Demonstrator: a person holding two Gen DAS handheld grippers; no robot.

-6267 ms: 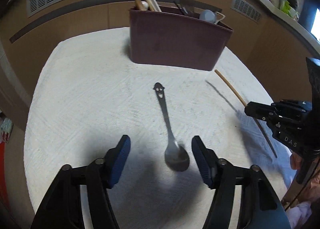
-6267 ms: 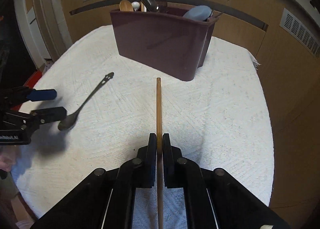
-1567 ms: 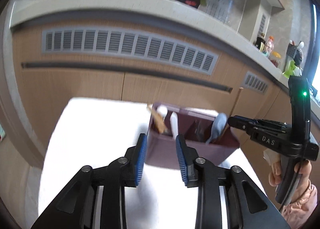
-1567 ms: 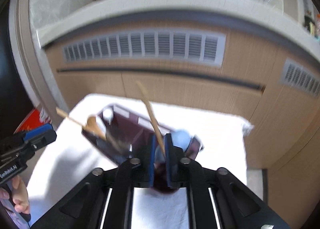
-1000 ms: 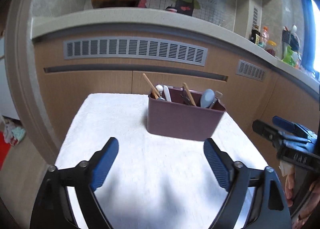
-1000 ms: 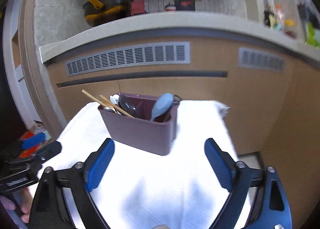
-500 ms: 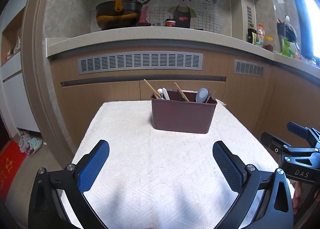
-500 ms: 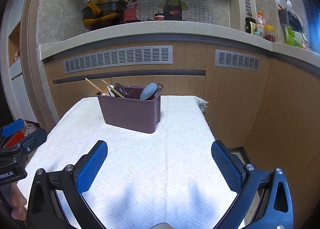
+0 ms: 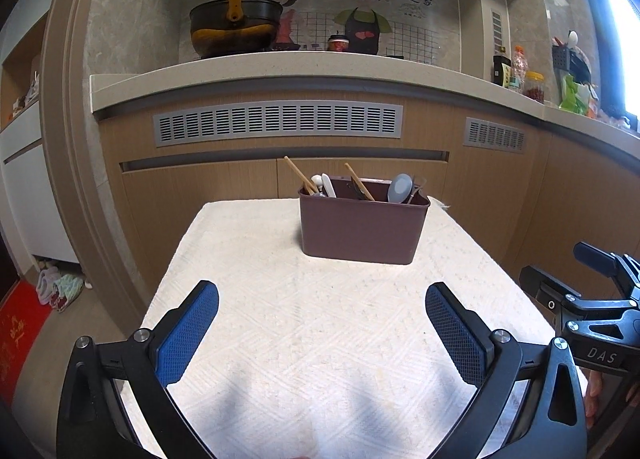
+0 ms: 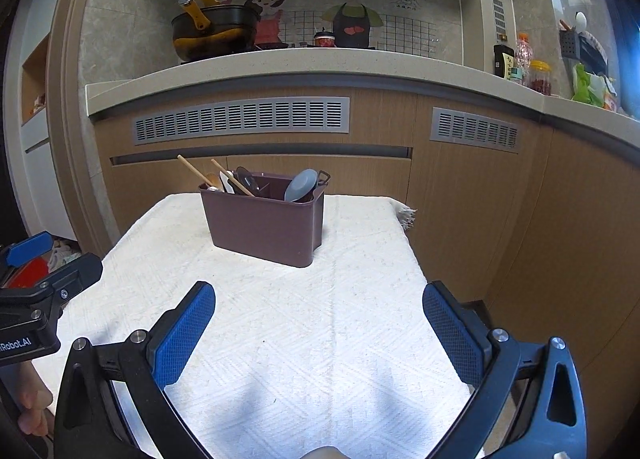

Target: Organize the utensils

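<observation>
A maroon utensil holder [image 9: 362, 229] stands at the far end of the white-clothed table [image 9: 320, 323]. In it stand wooden chopsticks [image 9: 298, 175], a white spoon [image 9: 328, 185] and a grey-blue spoon [image 9: 400, 187]. It also shows in the right wrist view [image 10: 266, 225]. My left gripper [image 9: 322, 295] is wide open and empty, held back above the near part of the table. My right gripper [image 10: 318, 293] is wide open and empty too, and it shows at the right edge of the left wrist view [image 9: 568, 291].
Wooden cabinets with grey vents [image 9: 278, 123] stand behind the table. A counter above them carries a black pot [image 9: 236, 29] and jars [image 9: 520, 75]. A red mat [image 9: 16, 333] and slippers lie on the floor at left. The cloth's fringed corner [image 10: 406, 215] hangs at the far right.
Both grippers have drawn back a little further from the holder, which looks smaller now. Both stay wide open and empty.
</observation>
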